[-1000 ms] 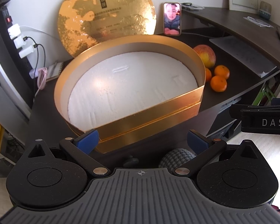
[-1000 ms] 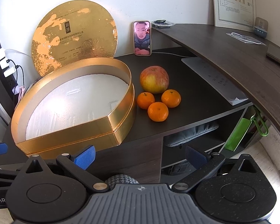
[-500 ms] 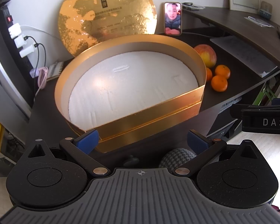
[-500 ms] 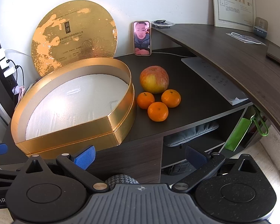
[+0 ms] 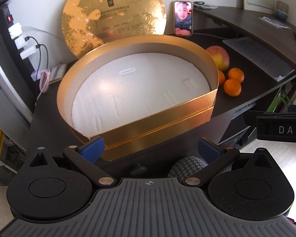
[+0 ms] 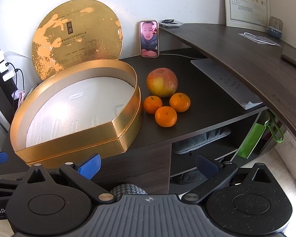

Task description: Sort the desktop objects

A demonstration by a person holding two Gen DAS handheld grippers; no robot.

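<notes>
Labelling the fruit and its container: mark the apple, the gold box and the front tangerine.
apple (image 6: 161,82), right wrist view, middle of its skin.
gold box (image 6: 69,148), right wrist view, flat front wall.
front tangerine (image 6: 165,117), right wrist view, middle of its peel.

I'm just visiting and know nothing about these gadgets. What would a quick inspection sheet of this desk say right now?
Surface: dark desk, with a raised curved counter at its right.
Job's things: open gold box with white foam liner, nothing in it; apple and three tangerines clustered right of the box.
Clutter: round gold lid leaning on the wall; phone propped upright, screen lit; papers.
Grippers: left gripper and right gripper both open, holding nothing, short of the desk edge.
Cables: chargers in a power strip; pink cable.
Surroundings: framed certificate; green bag under the desk.
</notes>
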